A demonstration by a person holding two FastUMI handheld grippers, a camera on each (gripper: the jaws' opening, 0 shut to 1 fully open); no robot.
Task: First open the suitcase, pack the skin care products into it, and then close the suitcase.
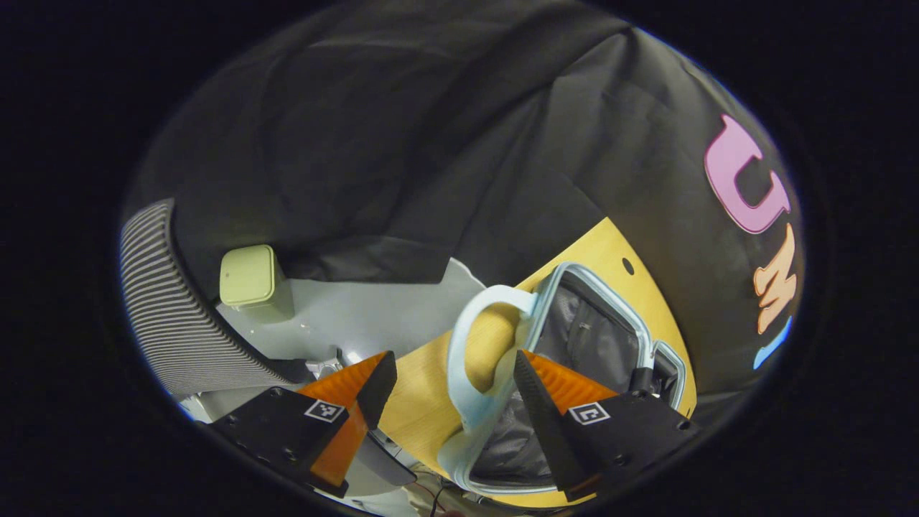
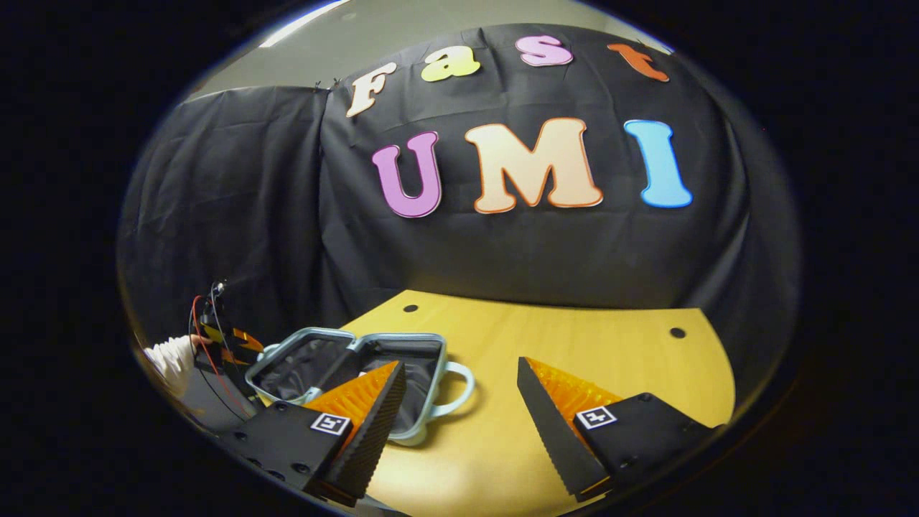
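In the left gripper view, the left gripper (image 1: 452,391) is spread wide with nothing held between its fingers. The pale blue handle (image 1: 467,352) of the suitcase (image 1: 574,337) arches up in the gap between the two fingers; whether either finger touches it cannot be told. Just beyond the handle the suitcase lies open on the yellow table (image 1: 420,402), its grey lining showing inside a light blue rim. Past the table's edge, on the grey floor (image 1: 359,316), stands a small pale green bin (image 1: 248,276), and beside it on the left is the striped mesh back of a chair (image 1: 165,301).

In the right gripper view, the right gripper (image 2: 459,402) is also wide open and empty, hanging over the bare yellow table (image 2: 574,345). The suitcase (image 2: 344,366) sits a little farther off to the left, open with both halves spread flat, its handle (image 2: 456,391) pointing toward the middle of the table. Beyond the suitcase, at the left edge, the other gripper (image 2: 233,341) shows with red wires on it, and a white sleeve (image 2: 169,362) behind it.
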